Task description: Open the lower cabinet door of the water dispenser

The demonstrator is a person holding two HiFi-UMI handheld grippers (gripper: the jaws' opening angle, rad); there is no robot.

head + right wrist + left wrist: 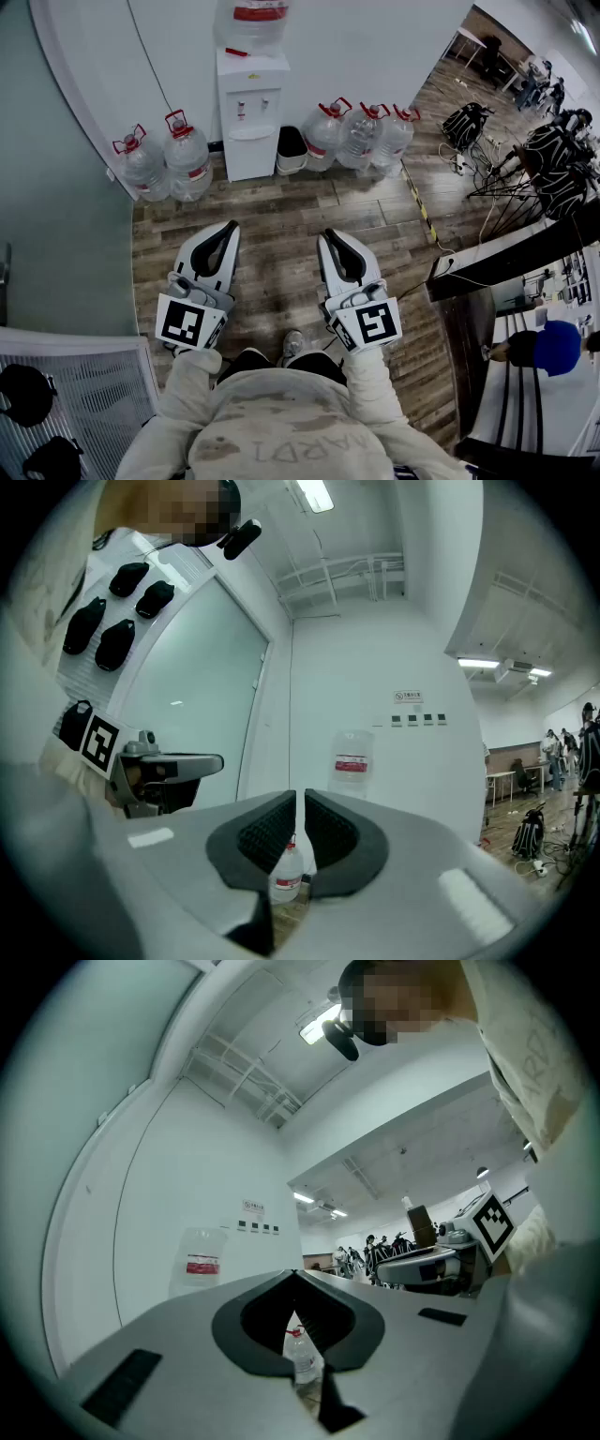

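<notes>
The white water dispenser (pixel 251 112) stands against the far wall with a large bottle (pixel 255 19) on top. Its lower cabinet door (pixel 251 157) is closed. Both grippers hover over the wooden floor, well short of the dispenser and pointing toward it. My left gripper (pixel 228 228) is shut with nothing in it; its tips meet in the left gripper view (pixel 294 1279). My right gripper (pixel 330 236) is shut too, with only a thin slit between its empty pads (pixel 300 799). The dispenser's bottle (pixel 352 761) shows above the right jaws.
Two water jugs (pixel 164 159) stand left of the dispenser. A black bin (pixel 292 148) and three more jugs (pixel 361 134) stand to its right. Striped floor tape (pixel 420 206), bags with cables (pixel 466 125) and a dark counter (pixel 506 253) lie right. A grey rack (pixel 84 394) is at lower left.
</notes>
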